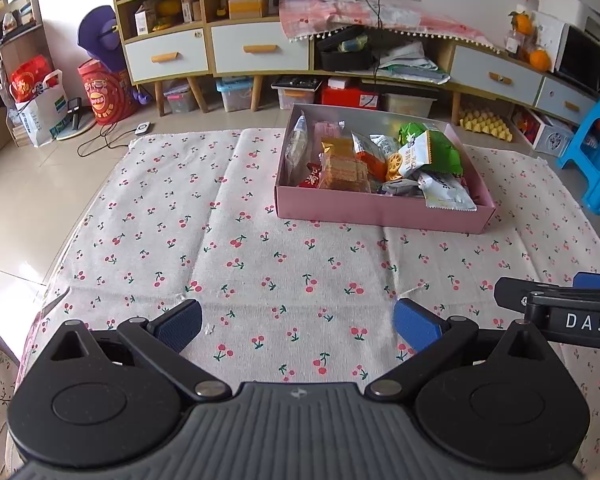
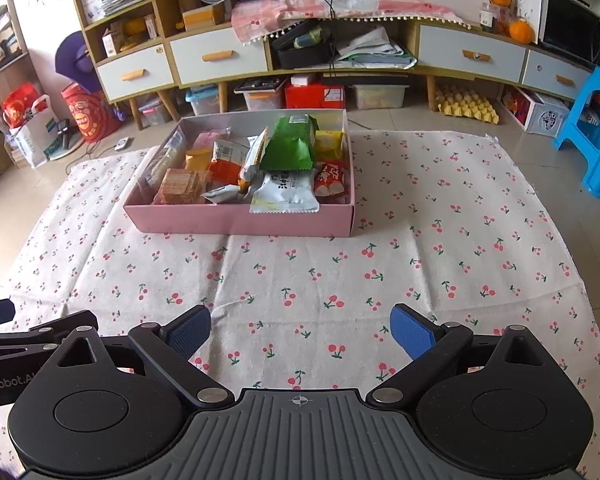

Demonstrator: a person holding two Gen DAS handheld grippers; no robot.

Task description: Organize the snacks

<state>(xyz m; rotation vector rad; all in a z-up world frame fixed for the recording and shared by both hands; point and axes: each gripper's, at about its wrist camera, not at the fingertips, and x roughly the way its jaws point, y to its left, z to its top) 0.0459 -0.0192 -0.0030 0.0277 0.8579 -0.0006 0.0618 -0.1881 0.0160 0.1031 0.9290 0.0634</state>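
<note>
Both grippers, left (image 1: 297, 326) and right (image 2: 300, 330), gape empty over bare creased cloth (image 2: 300, 272); cardboard box (image 2: 240, 222) of crinkly snacks (image 2: 288, 148) sits well ahead.

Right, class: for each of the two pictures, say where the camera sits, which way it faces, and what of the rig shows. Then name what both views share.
Left wrist: sits on the left tongs, low over the cloth, facing forward to the box ahead and to the right; its own open blue pads show, with the right tongs at the right edge.
Right wrist: sits on the right tongs, facing the box ahead and slightly left; its open pads show, with part of the left tongs at the left edge.
Shared: box, snacks, cloth, cabinet, stool.
</note>
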